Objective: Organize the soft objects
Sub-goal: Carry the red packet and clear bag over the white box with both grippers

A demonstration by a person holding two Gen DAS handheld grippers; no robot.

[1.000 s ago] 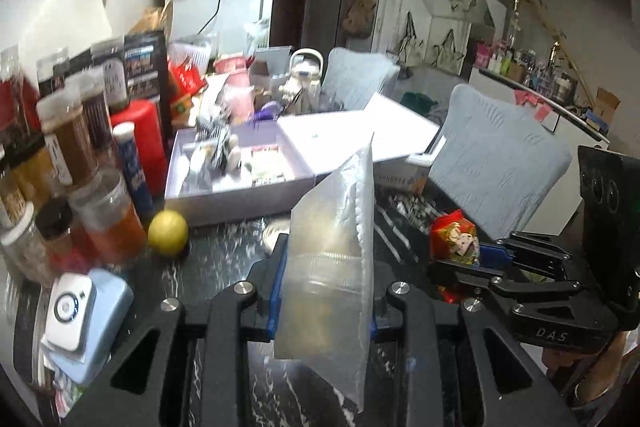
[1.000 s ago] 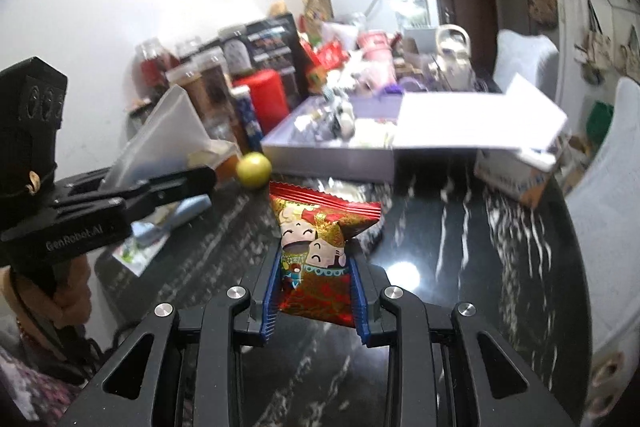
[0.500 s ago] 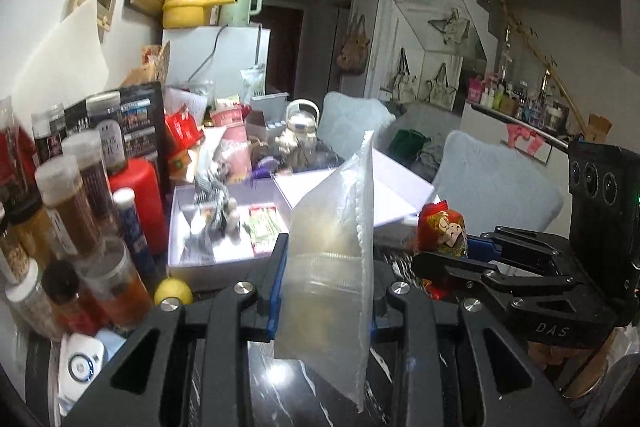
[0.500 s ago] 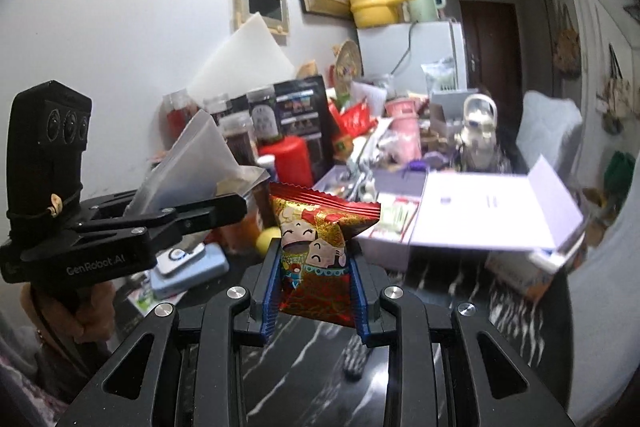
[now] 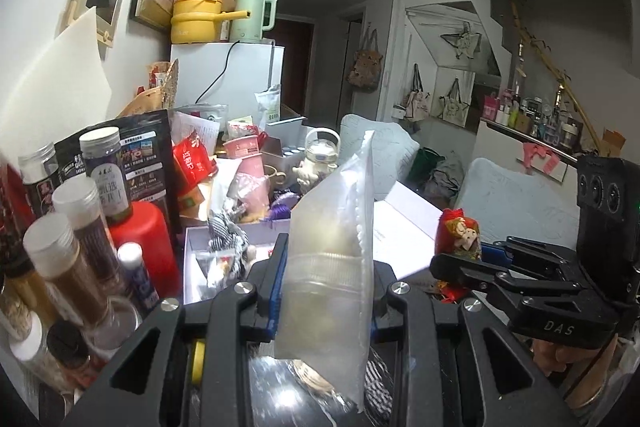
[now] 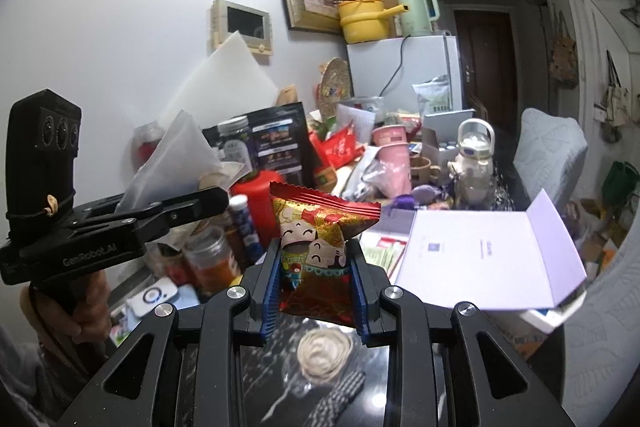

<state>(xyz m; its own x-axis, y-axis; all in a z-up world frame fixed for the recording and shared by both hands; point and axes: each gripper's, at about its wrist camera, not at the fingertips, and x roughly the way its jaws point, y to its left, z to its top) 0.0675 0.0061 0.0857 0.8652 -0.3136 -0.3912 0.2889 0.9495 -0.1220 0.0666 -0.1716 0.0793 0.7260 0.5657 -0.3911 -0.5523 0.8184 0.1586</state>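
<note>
Open purple box (image 6: 476,247) as landmark: left of it jars and bottles (image 5: 76,247) packed tight against the wall, behind it cups, kettle (image 6: 474,151) clutter. Bare black tabletop (image 6: 416,371) in front is passable.

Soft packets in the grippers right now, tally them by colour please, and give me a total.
Clear packet, clamped in the left gripper: 1
Red packet, clamped in the right gripper: 1
Total: 2
</note>
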